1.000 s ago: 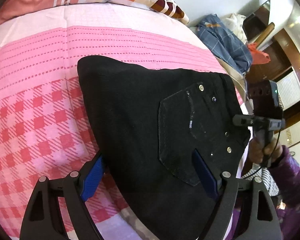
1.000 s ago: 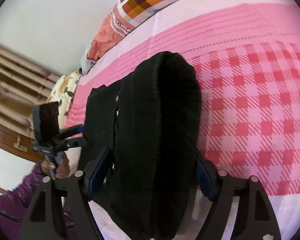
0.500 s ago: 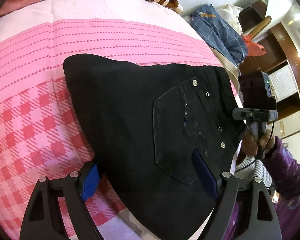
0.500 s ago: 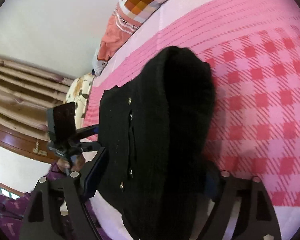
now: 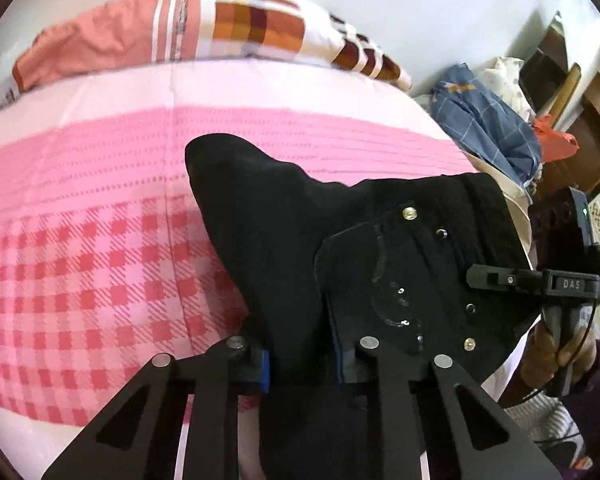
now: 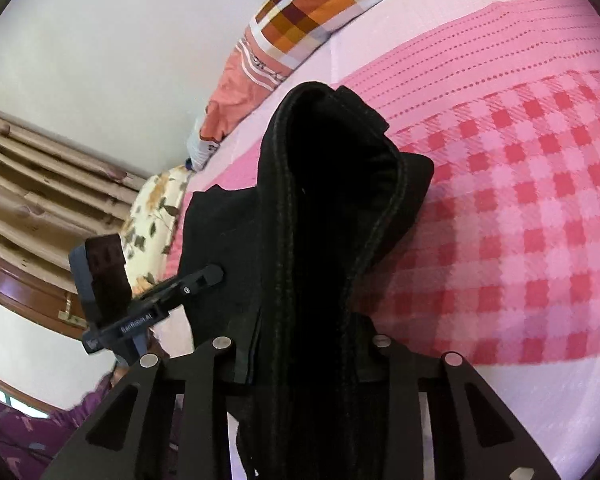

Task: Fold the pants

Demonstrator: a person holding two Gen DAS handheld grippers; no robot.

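1. One bed (image 5: 100, 240) with a pink checked sheet carries the black pants (image 5: 380, 240), partly raised off it.
2. Checked pillow (image 5: 236, 20) lies beyond; blue clothes (image 5: 488, 120) sit past the bed's edge.
3. Left claw (image 5: 300, 360) and right claw (image 6: 304, 360) each pinch a pants fold; a second ago both stood spread, and their jaws have just been closing.

My left hand-held gripper (image 5: 302, 360) and right hand-held gripper (image 6: 304, 360) point downward, jaws just closed, each pinching the black pants (image 5: 380, 248)
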